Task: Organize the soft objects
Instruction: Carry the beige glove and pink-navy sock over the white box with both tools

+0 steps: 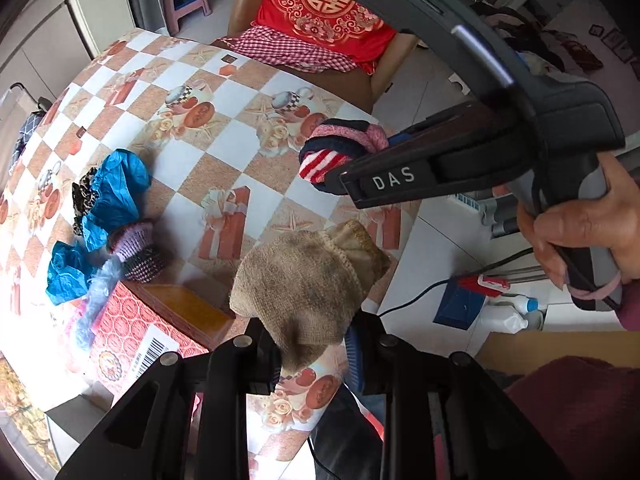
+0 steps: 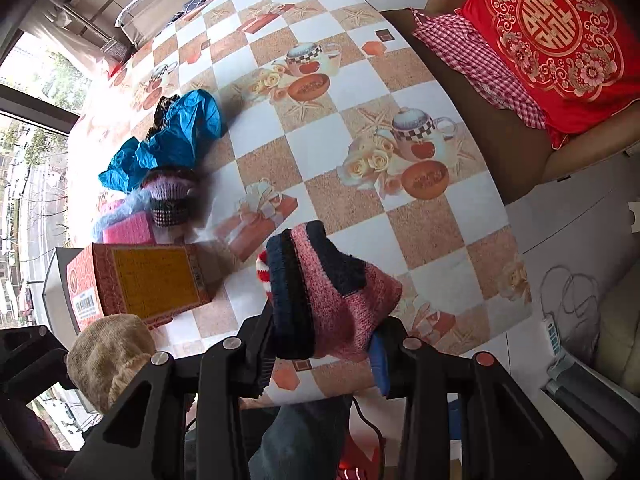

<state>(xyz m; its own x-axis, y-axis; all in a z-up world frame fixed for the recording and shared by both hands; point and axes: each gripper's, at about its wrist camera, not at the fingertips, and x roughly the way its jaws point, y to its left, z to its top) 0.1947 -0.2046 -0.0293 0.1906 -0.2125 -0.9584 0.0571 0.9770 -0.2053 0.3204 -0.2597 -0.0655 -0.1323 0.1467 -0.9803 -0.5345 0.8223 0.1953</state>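
My left gripper point(image 1: 314, 354) is shut on a tan knit sock bundle point(image 1: 308, 280), held above the table's near edge; the bundle also shows in the right wrist view point(image 2: 108, 356). My right gripper point(image 2: 320, 354) is shut on a pink, navy and red-striped knit sock bundle point(image 2: 328, 292), also above the near edge; it shows in the left wrist view point(image 1: 340, 148). On the table lie a purple striped knit bundle point(image 2: 170, 196), crumpled blue cloth point(image 2: 176, 136), a leopard-print piece point(image 2: 162, 110) and a fuzzy light-blue sock point(image 2: 116, 216).
The table wears a checkered oilcloth point(image 2: 360, 92). A red and yellow box point(image 2: 140, 284) lies at the near left, a pink item point(image 2: 128, 230) behind it. A brown chair with a red cushion point(image 2: 560, 36) stands beyond the table. Bottles point(image 1: 508, 314) stand on the floor.
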